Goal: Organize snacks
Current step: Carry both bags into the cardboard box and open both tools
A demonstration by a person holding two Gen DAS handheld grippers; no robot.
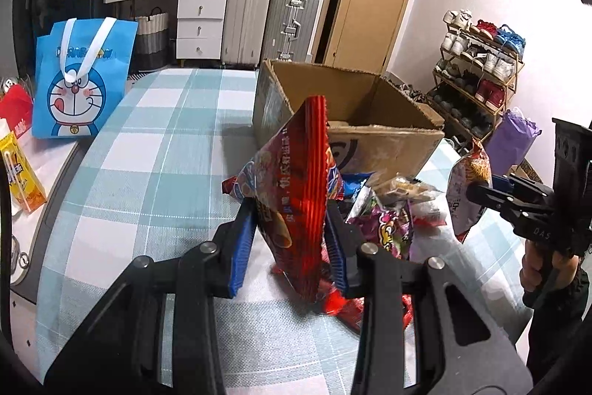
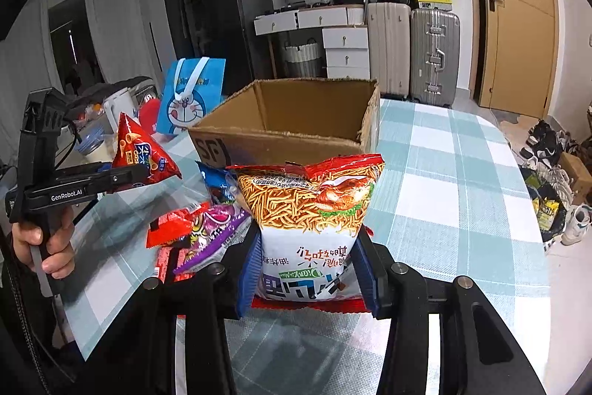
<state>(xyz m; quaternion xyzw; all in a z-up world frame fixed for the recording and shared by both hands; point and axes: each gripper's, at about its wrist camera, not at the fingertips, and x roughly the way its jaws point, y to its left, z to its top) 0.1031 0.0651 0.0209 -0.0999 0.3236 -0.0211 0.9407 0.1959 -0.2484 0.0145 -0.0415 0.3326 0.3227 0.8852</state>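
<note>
1. In the left wrist view, a red snack bag is seen pinched between the blue-padded fingers of the left gripper and held clear of the checked tablecloth.
2. Just beyond that bag, a pile of snack packets is seen lying on the cloth, and past the pile an open cardboard box stands on the table.
3. At the right edge, the right gripper is seen from the side, gripped by a hand, its fingers closed on a white and orange noodle snack bag.
4. At the far left, a blue cartoon tote bag stands upright.
5. In the right wrist view, the noodle snack bag is seen clamped between the right gripper's blue pads, upside down by its print, with the cardboard box directly behind it.
6. To the left, the left gripper is seen holding the red snack bag in the air, with the hand on its handle.
7. Between the two grippers, the snack packets lie near the box.
</note>
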